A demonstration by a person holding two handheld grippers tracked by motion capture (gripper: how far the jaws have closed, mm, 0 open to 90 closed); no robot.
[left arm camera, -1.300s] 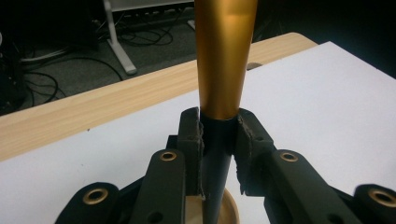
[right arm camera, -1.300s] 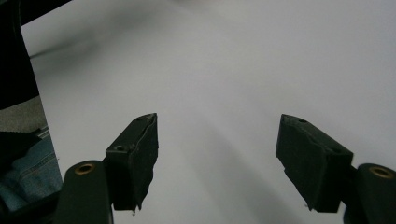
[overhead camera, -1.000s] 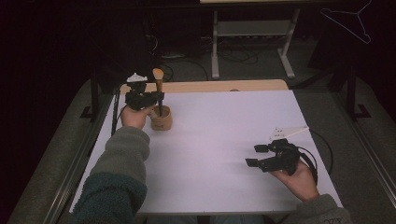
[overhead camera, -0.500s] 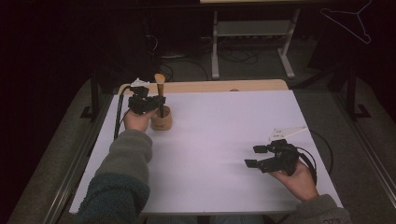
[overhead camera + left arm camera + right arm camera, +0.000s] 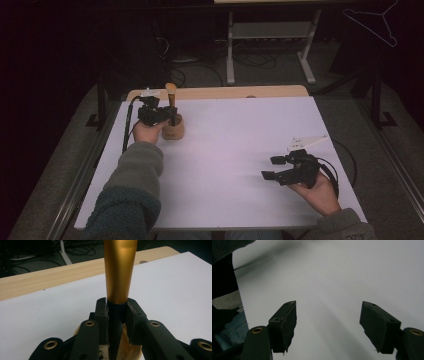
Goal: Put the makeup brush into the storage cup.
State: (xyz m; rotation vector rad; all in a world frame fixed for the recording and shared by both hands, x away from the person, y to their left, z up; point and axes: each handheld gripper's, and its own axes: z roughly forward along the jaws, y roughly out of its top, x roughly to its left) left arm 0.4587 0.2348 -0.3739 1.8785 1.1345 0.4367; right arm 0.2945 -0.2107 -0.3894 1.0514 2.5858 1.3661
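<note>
A brush [image 5: 171,95] with a gold ferrule [image 5: 120,270] and a black handle stands upright in a small round wooden cup [image 5: 173,132] at the far left of the white table sheet [image 5: 240,140]. My left gripper [image 5: 169,119] is shut on the black handle just below the ferrule; in the left gripper view its pads [image 5: 102,312] press the handle from both sides, with the cup's rim [image 5: 132,353] below them. My right gripper [image 5: 270,167] is held low over the sheet at the near right, open, with nothing between its jaws [image 5: 328,322].
A strip of bare wooden tabletop [image 5: 225,92] runs along the sheet's far edge. Behind the table a metal stand [image 5: 270,30] and cables lie on the dark floor, and a wire hanger [image 5: 372,22] hangs at the top right. A cable trails from the right gripper.
My left gripper has sunk a little with the brush, bringing the handle lower into the wooden cup. The right gripper has stayed put.
</note>
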